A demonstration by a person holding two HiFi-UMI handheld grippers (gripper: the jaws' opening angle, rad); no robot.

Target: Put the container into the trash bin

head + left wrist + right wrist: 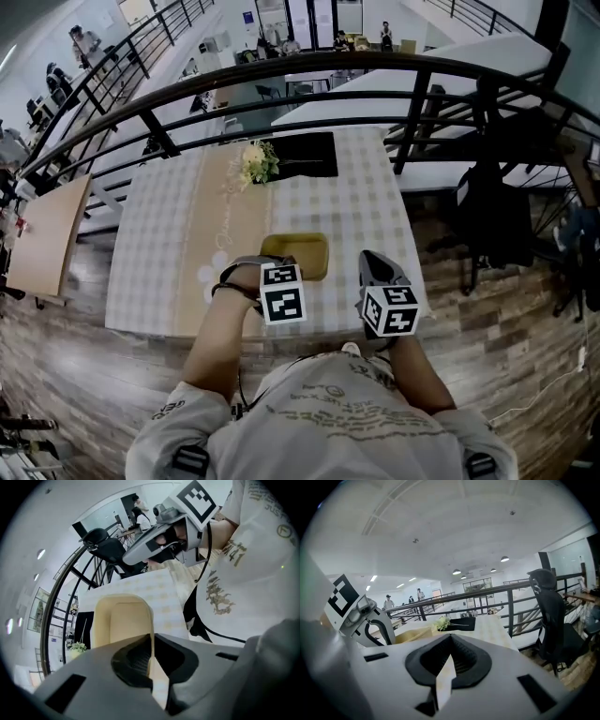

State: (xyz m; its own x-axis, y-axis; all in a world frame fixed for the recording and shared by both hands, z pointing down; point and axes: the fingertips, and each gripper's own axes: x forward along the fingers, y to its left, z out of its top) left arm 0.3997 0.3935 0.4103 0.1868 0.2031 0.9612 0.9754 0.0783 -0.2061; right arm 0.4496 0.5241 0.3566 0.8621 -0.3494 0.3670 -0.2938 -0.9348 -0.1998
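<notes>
The container (298, 253) is a shallow tan tray above the near edge of the checked table (366, 197). My left gripper (274, 264) points steeply down and is shut on the tray's near rim. In the left gripper view the thin beige wall of the container (119, 620) runs straight between the closed jaws of the left gripper (151, 641). My right gripper (371, 260) hangs just right of the tray, apart from it, and holds nothing. Its jaws meet in the right gripper view (450, 641). No trash bin shows in any view.
A flower bunch (257, 162) and a black mat (302, 155) lie at the table's far end. A dark metal railing (281, 67) curves behind the table. A black office chair (492, 216) stands to the right on the wooden floor (84, 375).
</notes>
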